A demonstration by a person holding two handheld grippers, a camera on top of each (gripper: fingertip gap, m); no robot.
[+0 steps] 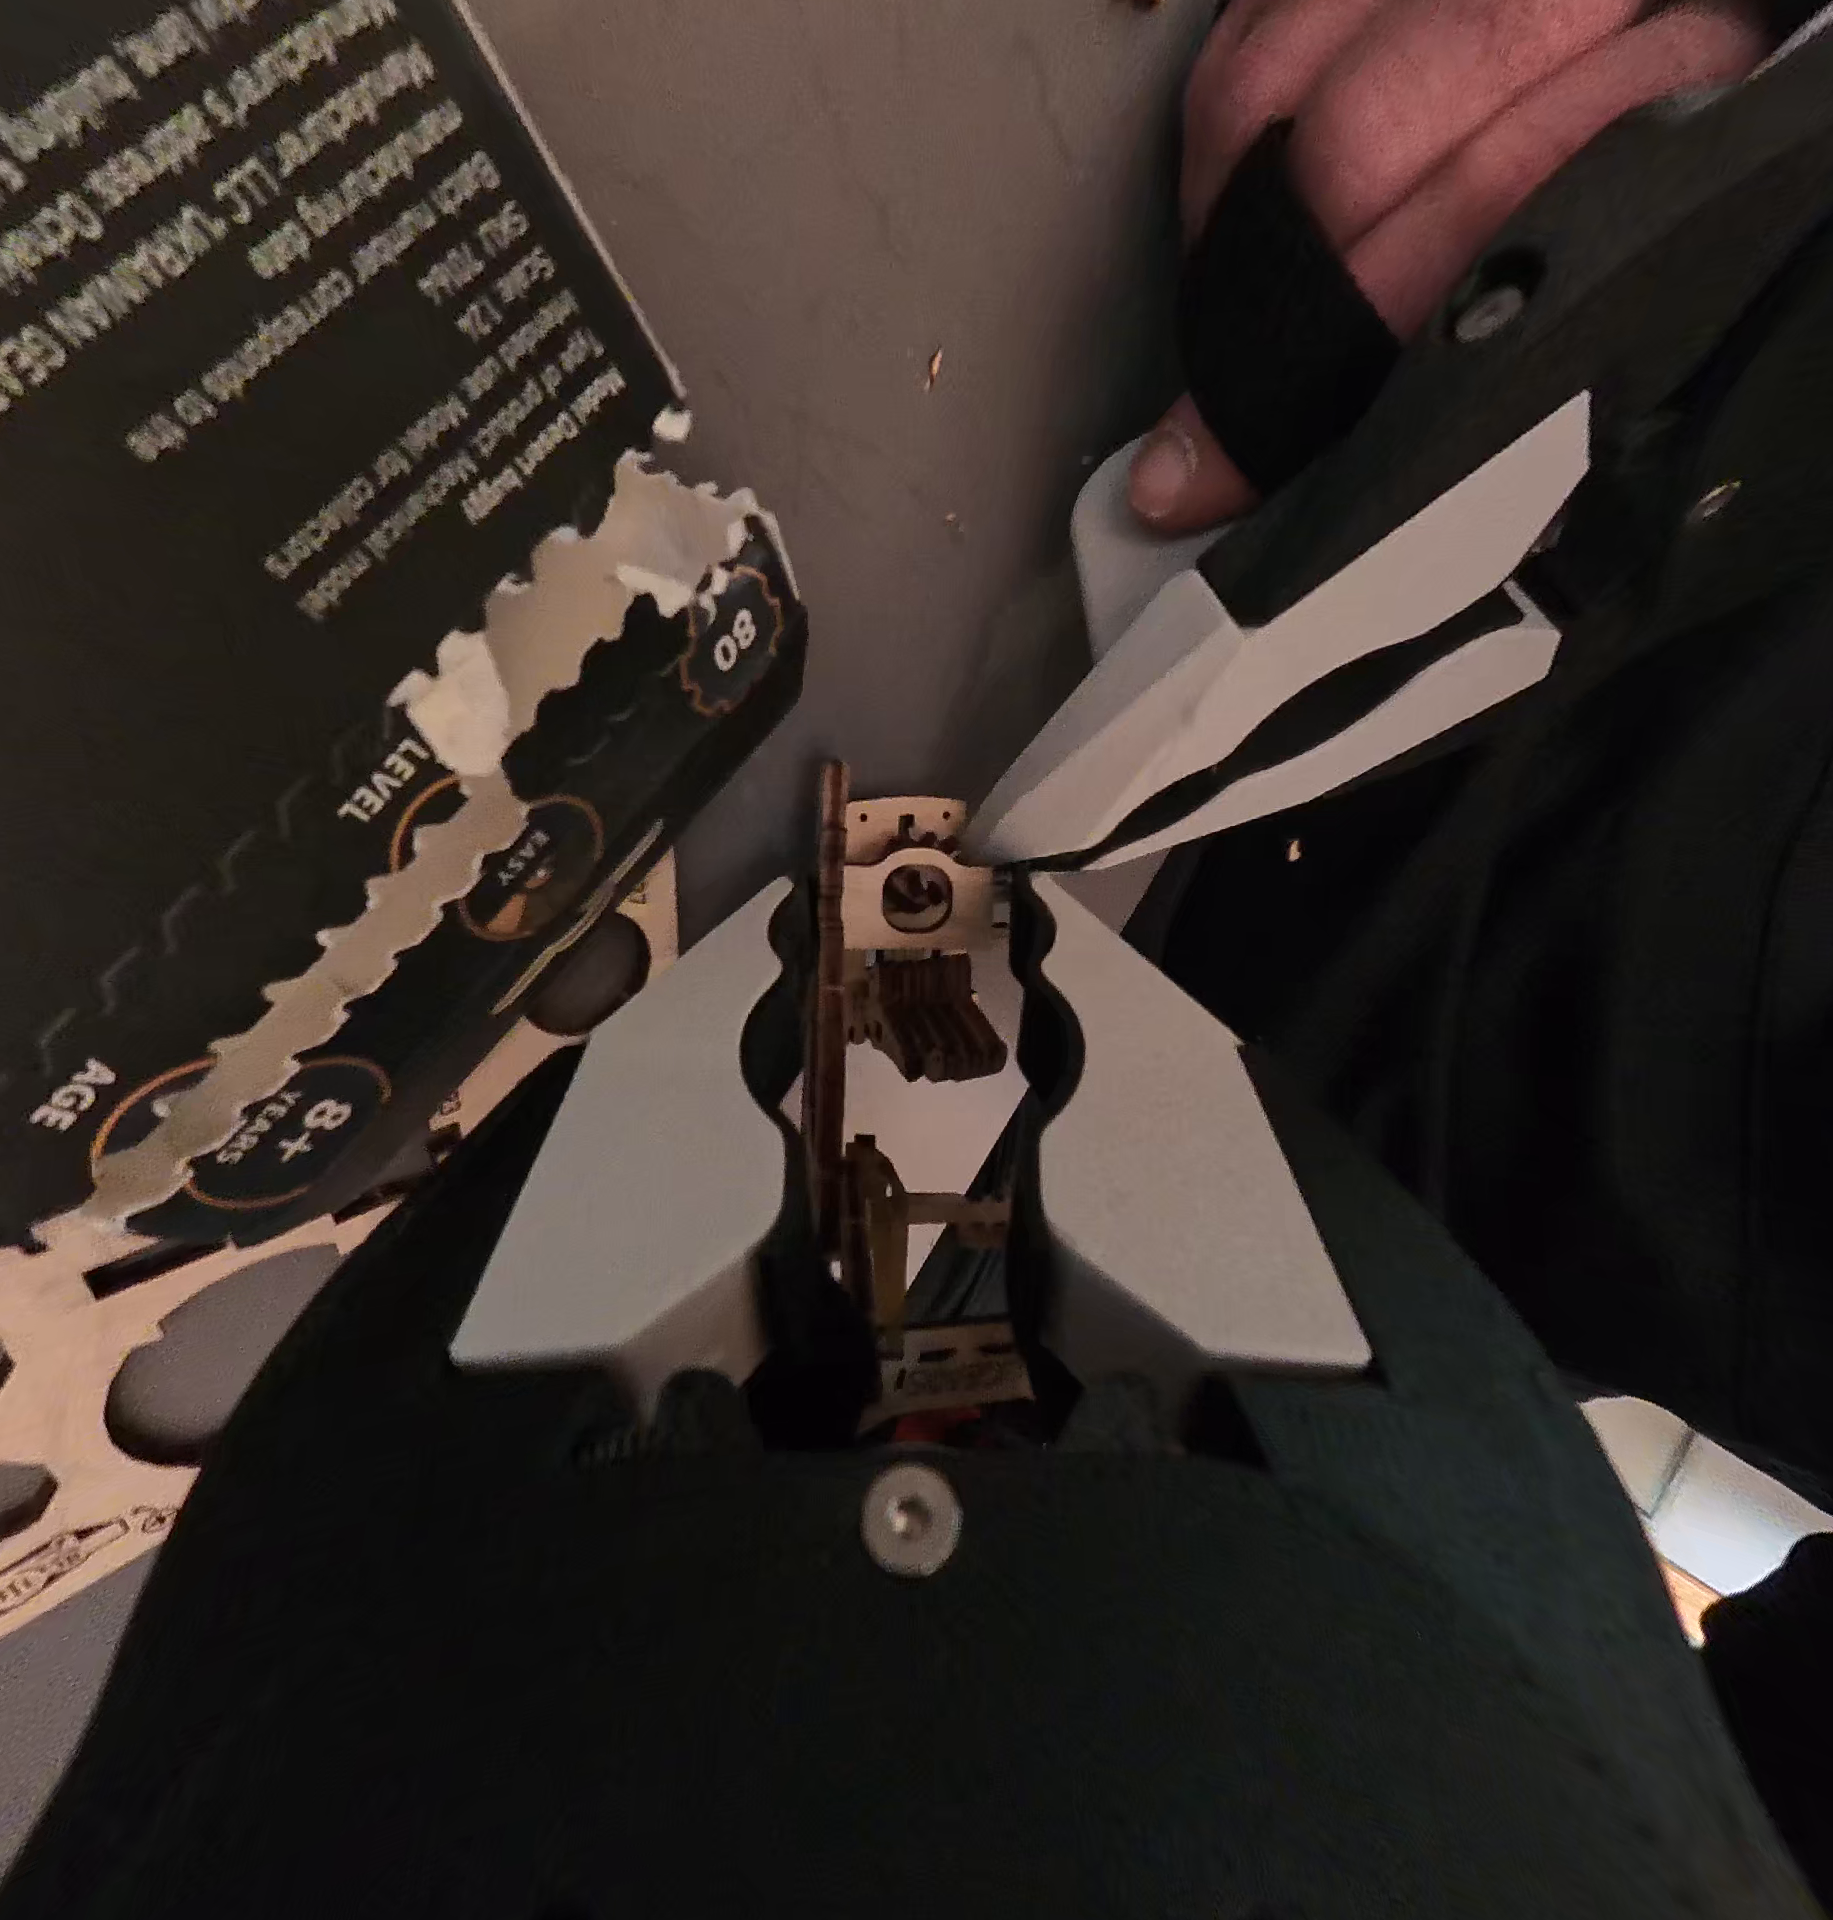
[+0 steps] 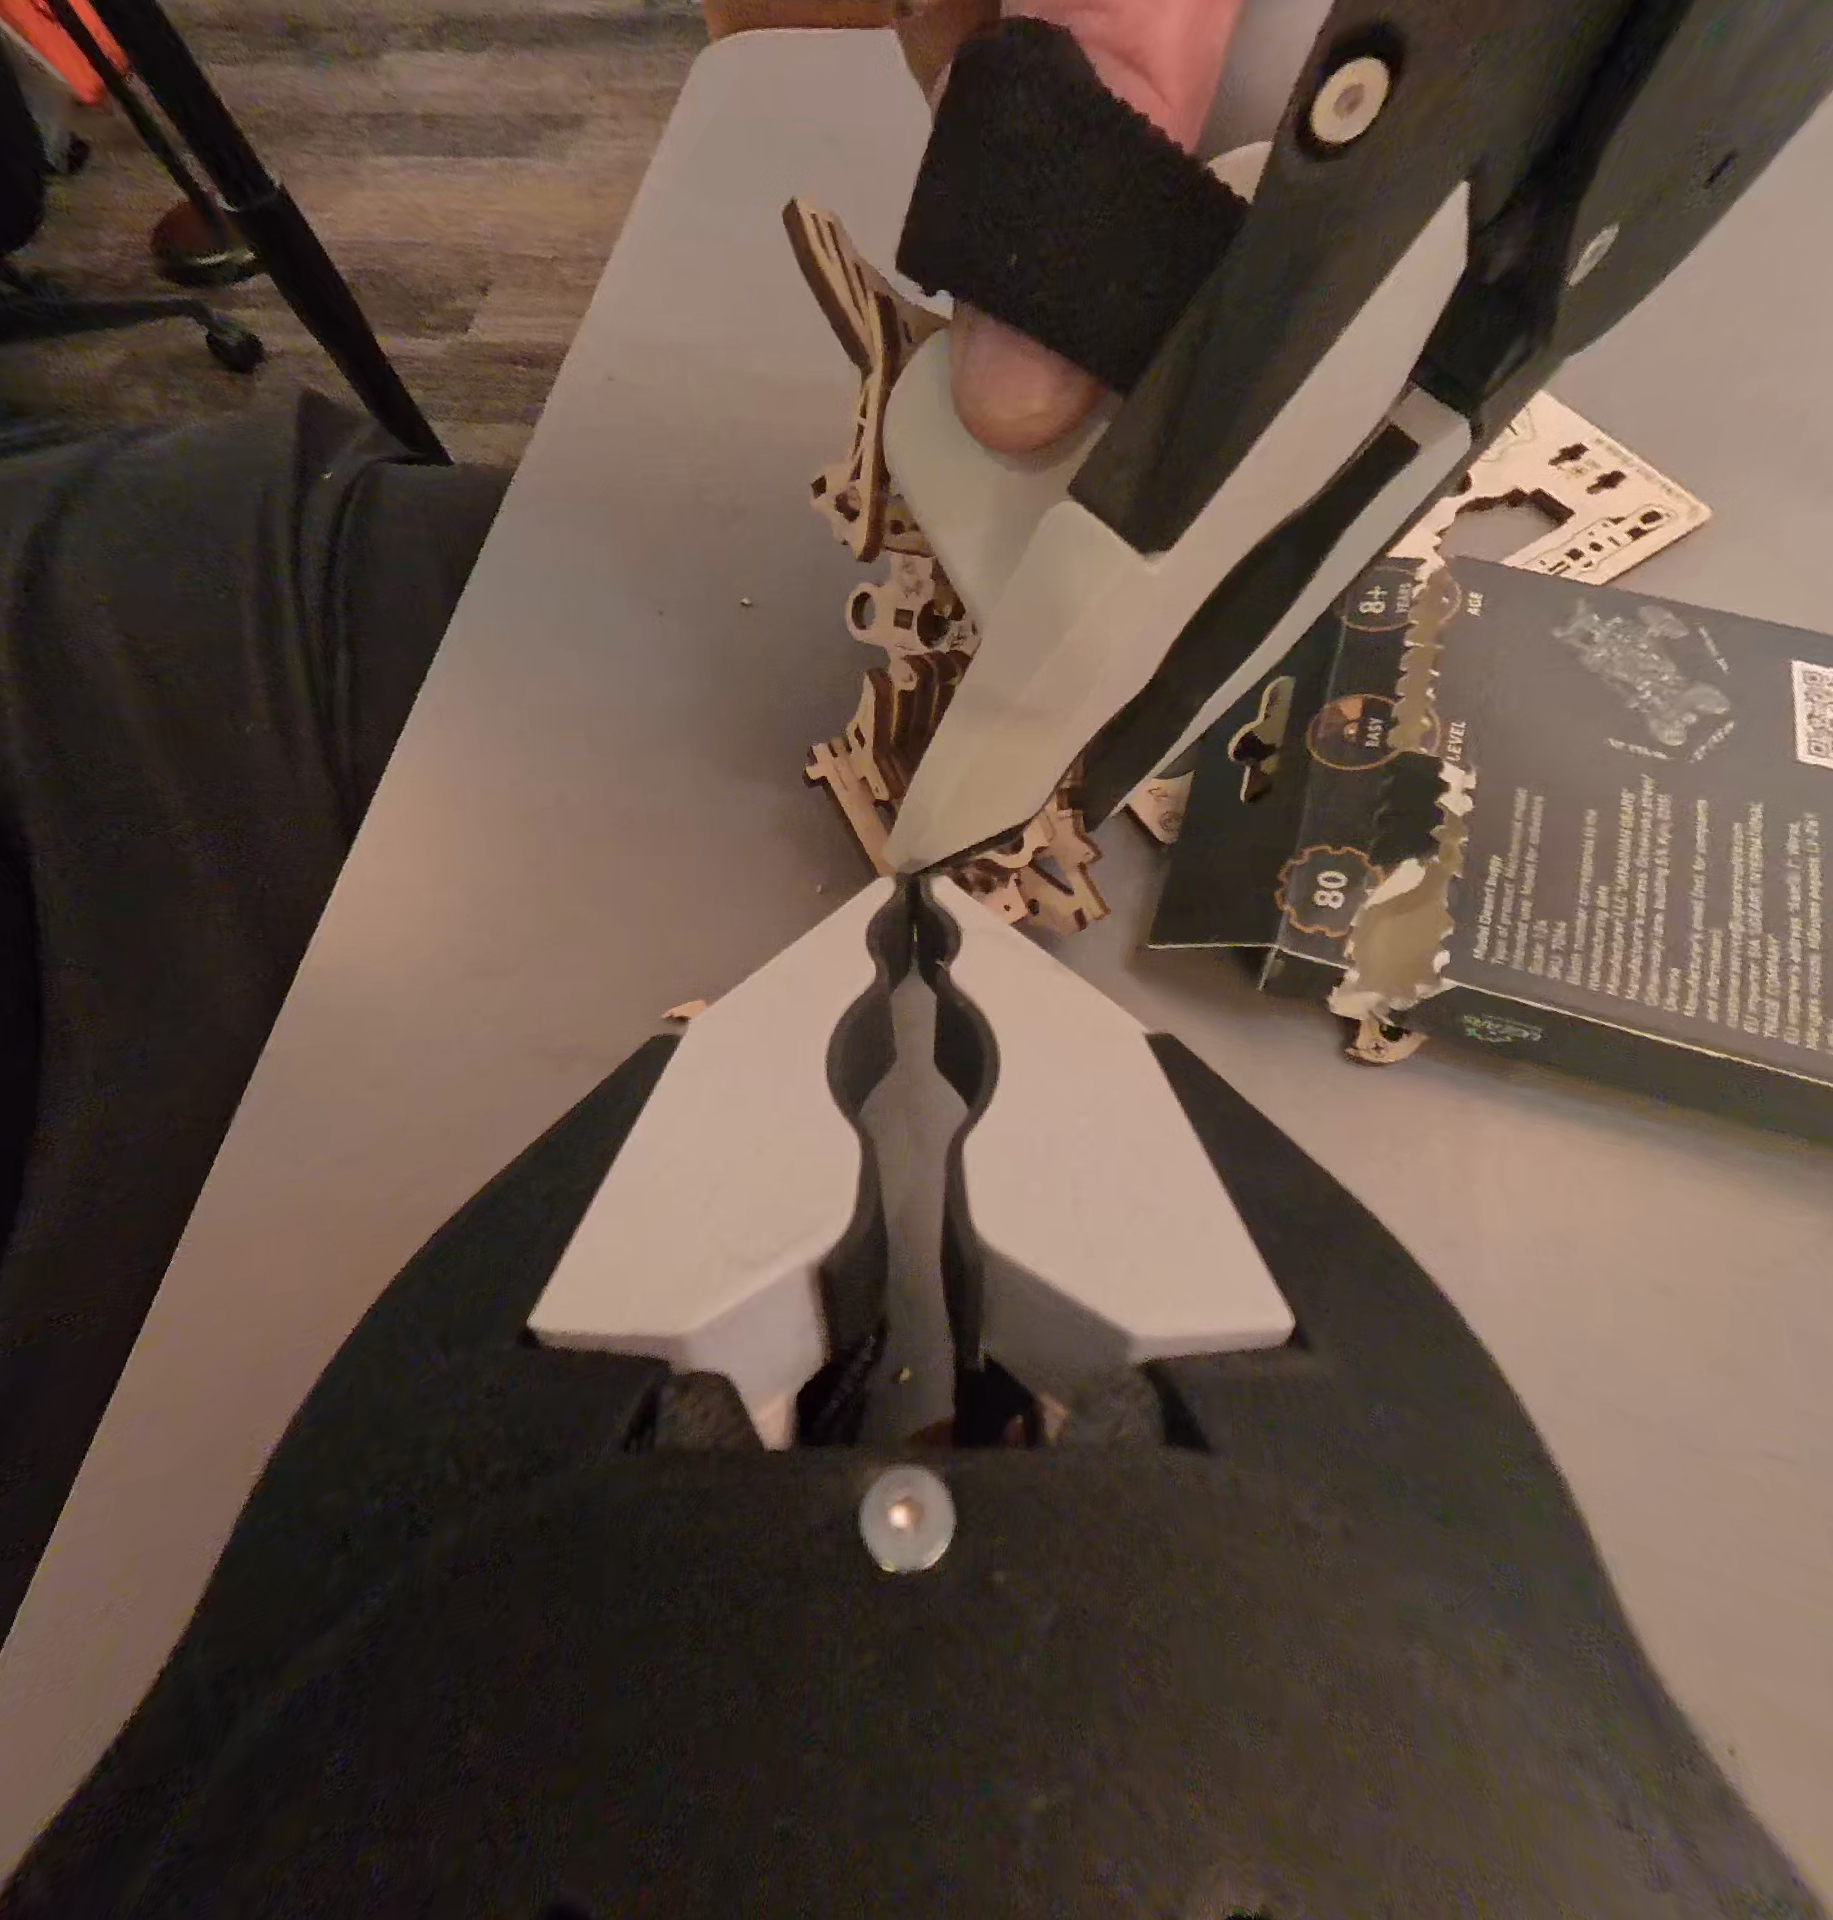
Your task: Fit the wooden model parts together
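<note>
Two hand-held tools meet tip to tip over a grey counter. The left tool is clamped on a partly built wooden model, a pale laser-cut assembly with a round cut-out on its face and a stack of darker slats beneath; the model sits upright between the two white fingers, lifted clear of the counter. The right tool comes in from the person's right with its tips drawn together; something very small and dark seems pinched there, but it is too small to say whether it is a part or only the black pad edges. In the left wrist view that same right tool touches the model's upper right corner. A hand grips its handle, a finger through a black strap. To the left lies a dark printed box with a torn, jagged flap, resting on a flat wooden sheet with punched-out holes. The step looks like pressing or seating a small piece at the model's edge. The risks, as I judge them: the thin plywood tabs could snap if the push is off-line, the model could twist in the left tool's hold under sideways force, and a tiny piece could slip from the tips and be lost among the scraps on the counter.
</note>
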